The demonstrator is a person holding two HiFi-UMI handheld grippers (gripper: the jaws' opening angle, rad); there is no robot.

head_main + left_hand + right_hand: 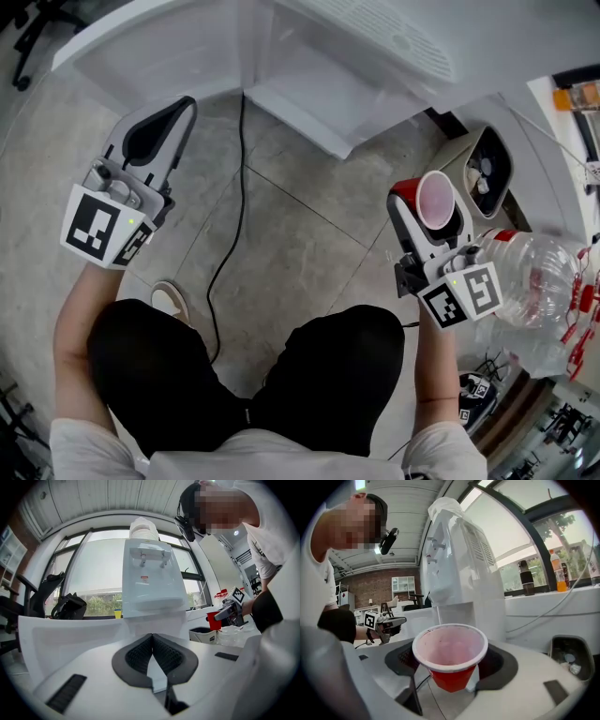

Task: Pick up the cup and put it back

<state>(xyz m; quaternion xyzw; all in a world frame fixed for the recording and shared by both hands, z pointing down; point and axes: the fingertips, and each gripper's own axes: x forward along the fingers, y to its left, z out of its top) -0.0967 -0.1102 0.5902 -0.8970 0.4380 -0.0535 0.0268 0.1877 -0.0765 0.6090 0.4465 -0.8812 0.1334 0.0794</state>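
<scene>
Right gripper (429, 217) is holding the red cup (449, 651) between its fingers, left gripper (153, 652) is idling with fingers closed on nothing; pick-up looks done, next comes setting it down upright.

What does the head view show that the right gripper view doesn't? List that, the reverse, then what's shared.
Head view only: a shoe on the floor and a clear bottle. Right gripper view only: the taps on the dispenser and the bottles on the sill. Both: the cup clamped in the right gripper, the left gripper and the bin.
</scene>
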